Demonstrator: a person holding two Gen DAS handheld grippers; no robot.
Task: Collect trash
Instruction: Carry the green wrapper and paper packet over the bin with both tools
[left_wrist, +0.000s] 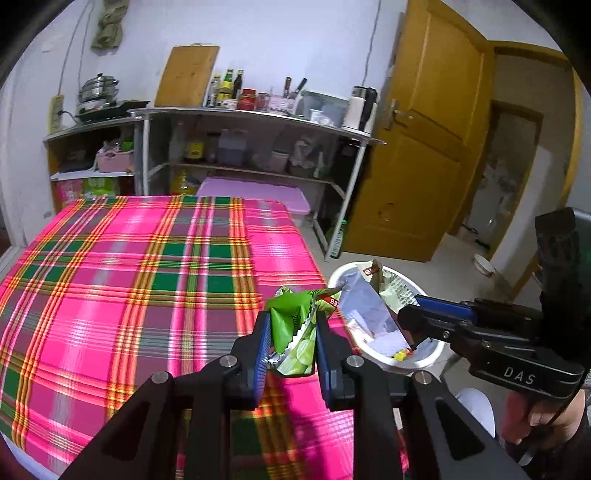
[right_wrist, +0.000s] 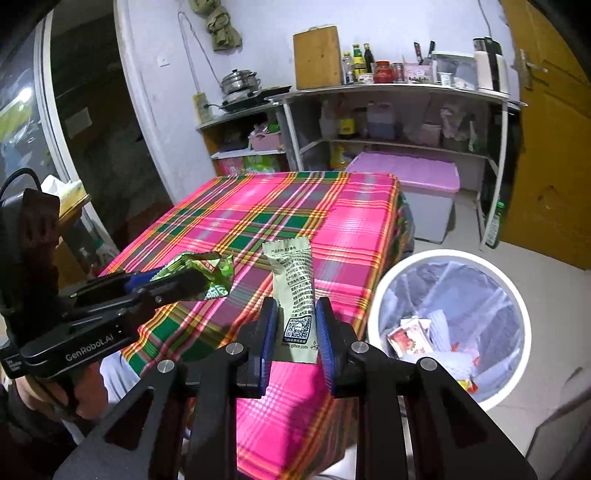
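a person clearing a plaid-covered table (right_wrist: 258, 229) holds one piece of trash in each tool. the left gripper (left_wrist: 291, 343) is clamped on a crumpled green wrapper (left_wrist: 291, 325), its blue pads (left_wrist: 263, 343) pinching the foil near the lower end, and the wrapper hangs above the table's near edge. the right gripper (right_wrist: 295, 332) is closed on a flat pale sachet (right_wrist: 293, 291), held by its bottom end, printed side and code facing the camera; in the left view it sits right at the bin (right_wrist: 373, 317), the sachet over the rim.

both pieces look nearly weightless, thin and limp. the foil seems slick and springy, likely to slide if the pinch eases, so a hold on a folded, doubled part looks safest. the sachet looks stiffer along its sealed edges, and gripped at one end it will probably flop or flutter as it drops. neither seems fragile.

the white bin, lined with a clear bag (right_wrist: 476, 288), stands on the floor just beside the table's corner. it already holds several wrappers, among them a red-and-white packet (right_wrist: 404, 338) and small orange and yellow scraps; it appears well short of full.
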